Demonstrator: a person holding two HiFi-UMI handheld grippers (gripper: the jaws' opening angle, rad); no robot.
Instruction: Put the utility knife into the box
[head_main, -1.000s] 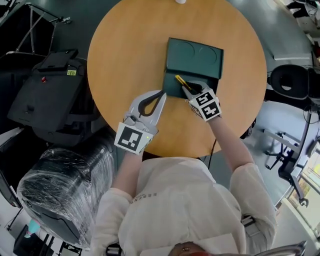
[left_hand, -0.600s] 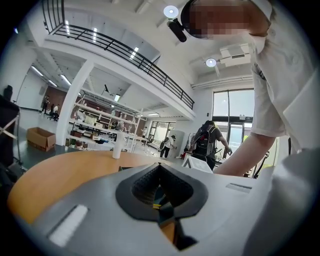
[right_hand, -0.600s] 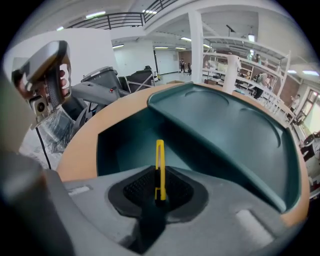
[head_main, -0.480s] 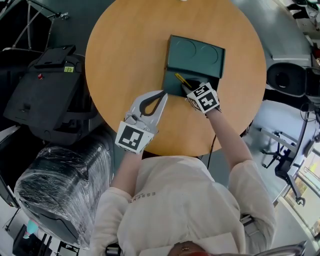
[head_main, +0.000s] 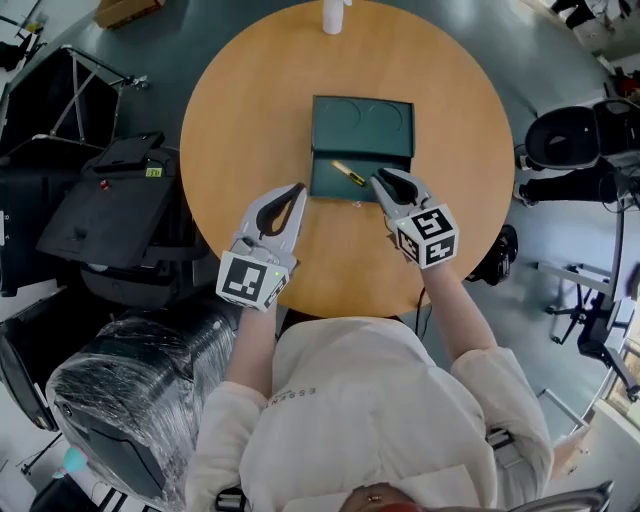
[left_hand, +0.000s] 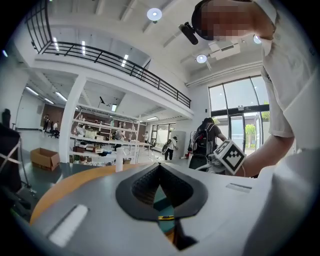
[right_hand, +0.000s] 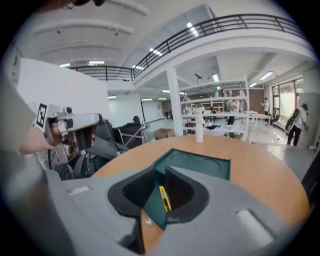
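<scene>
The dark green box (head_main: 325, 186) lies open in the middle of the round wooden table (head_main: 250, 100), its lid (head_main: 362, 122) folded back on the far side. The yellow utility knife (head_main: 348, 173) lies in the box's near half, free of both grippers. My right gripper (head_main: 380, 180) hovers just right of the knife, its jaws opening with nothing between them. In the right gripper view, the knife (right_hand: 163, 198) shows through the gap of that gripper (right_hand: 159, 172). My left gripper (head_main: 296, 190) is shut and empty beside the box's left front corner. Past its jaws, the left gripper view catches the knife (left_hand: 166, 218).
A white bottle (head_main: 332, 15) stands at the table's far edge. Black cases (head_main: 100, 210) and a plastic-wrapped chair (head_main: 130, 400) crowd the floor on the left. A black chair (head_main: 570, 150) stands on the right.
My right gripper let go of the knife and drew back to the right; the knife now lies in the box. My left gripper pulled back from the box's edge.
</scene>
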